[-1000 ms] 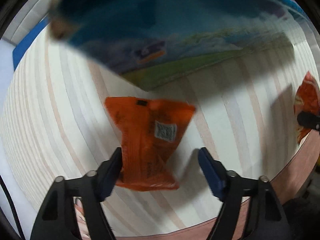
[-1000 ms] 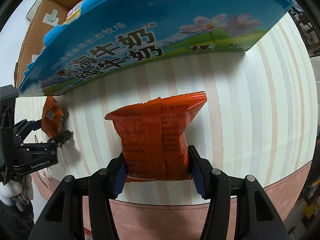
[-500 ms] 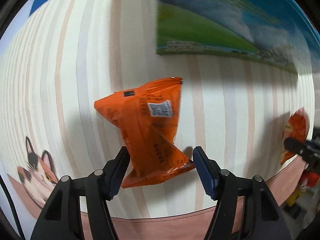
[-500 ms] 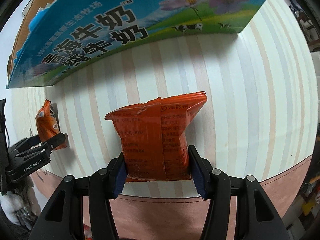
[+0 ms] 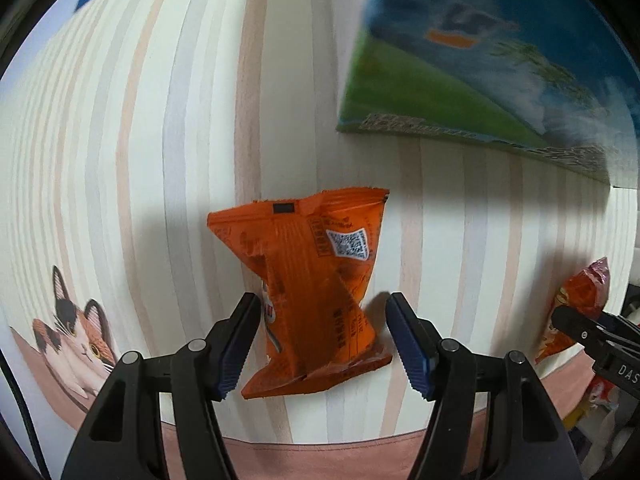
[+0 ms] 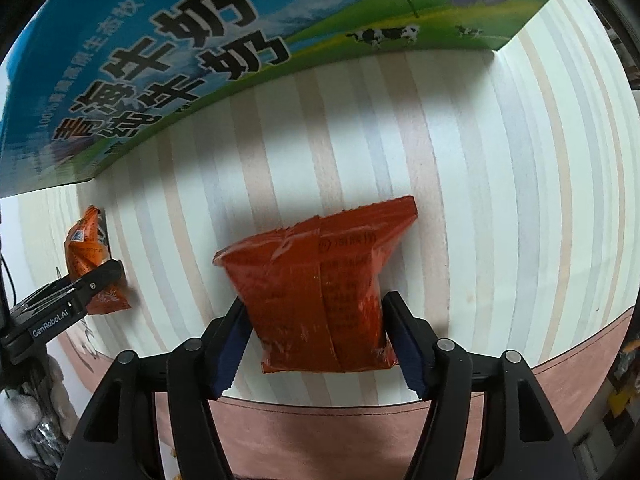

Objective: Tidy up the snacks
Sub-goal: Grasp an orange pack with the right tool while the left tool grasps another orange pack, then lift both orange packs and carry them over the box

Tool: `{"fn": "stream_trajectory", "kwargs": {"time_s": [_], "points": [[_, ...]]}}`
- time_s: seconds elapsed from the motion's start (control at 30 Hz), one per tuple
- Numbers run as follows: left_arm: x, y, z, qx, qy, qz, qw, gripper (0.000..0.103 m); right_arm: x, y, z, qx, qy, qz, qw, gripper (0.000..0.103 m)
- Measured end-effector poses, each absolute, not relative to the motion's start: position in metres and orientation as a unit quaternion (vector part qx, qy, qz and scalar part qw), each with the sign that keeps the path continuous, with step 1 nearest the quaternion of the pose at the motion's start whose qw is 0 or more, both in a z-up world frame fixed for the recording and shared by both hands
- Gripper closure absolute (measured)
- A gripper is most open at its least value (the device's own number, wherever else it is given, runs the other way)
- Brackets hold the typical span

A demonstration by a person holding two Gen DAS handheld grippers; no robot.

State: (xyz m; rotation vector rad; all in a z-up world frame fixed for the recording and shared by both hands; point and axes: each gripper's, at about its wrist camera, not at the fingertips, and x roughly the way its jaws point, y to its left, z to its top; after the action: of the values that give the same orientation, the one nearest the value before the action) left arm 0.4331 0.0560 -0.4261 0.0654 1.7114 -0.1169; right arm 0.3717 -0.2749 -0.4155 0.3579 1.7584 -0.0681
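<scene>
At the far left of the left wrist view a calico cat (image 5: 78, 334) is printed on the striped tablecloth (image 5: 160, 160), near its pink border. To its right the left gripper (image 5: 320, 330) points down at the cloth with a twisted orange snack packet (image 5: 316, 280) between its jaws; the left blue pad (image 5: 236, 344) lies at the packet's edge, while the right pad (image 5: 408, 342) stands clear of it with a strip of cloth showing between, so the jaws are partly open and the packet is not pinched; whether the left pad actually touches it I cannot tell. Its jaws have closed a little within the last second. Up and to the right stands the blue-and-green milk carton box (image 5: 500, 60), blurred. In the right wrist view the same box (image 6: 200, 48) fills the upper left, the twisted packet (image 6: 90, 264) and the left gripper's fingertips (image 6: 100, 278) sitting below it at the left edge. At centre the right gripper (image 6: 316, 332) straddles a second orange packet (image 6: 320, 292) lying on the cloth; its jaws have just been opening, the pads flank the packet's lower sides and no longer squeeze it, and whether they brush the wrapper I cannot tell. The two packets lie well apart.
</scene>
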Motion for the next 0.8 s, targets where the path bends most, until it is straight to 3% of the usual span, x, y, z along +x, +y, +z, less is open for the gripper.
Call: {"fn": "stream_trajectory", "kwargs": {"time_s": [0.03,0.07,0.17,0.37,0.8], "points": [[0.432,0.054,-0.426,0.035,0.750,-0.050,0.658,0.043,0.372,-0.274,-0.416,0.151,0.765,-0.031,0.625,0.035],[0.435,0.049,-0.421,0.040,0.748,-0.048,0.661,0.054,0.372,-0.274,-0.415,0.143,0.764,-0.032,0.628,0.036],[0.432,0.045,-0.418,0.044,0.745,-0.047,0.664,0.056,0.371,-0.267,-0.415,0.130,0.761,-0.032,0.635,0.044],[0.416,0.037,-0.410,0.039,0.735,-0.051,0.675,0.057,0.361,-0.252,-0.409,0.102,0.757,-0.022,0.644,0.051],[0.363,0.001,-0.370,0.016,0.702,-0.077,0.708,0.058,0.329,-0.237,-0.348,0.101,0.732,0.021,0.674,0.053]]}}
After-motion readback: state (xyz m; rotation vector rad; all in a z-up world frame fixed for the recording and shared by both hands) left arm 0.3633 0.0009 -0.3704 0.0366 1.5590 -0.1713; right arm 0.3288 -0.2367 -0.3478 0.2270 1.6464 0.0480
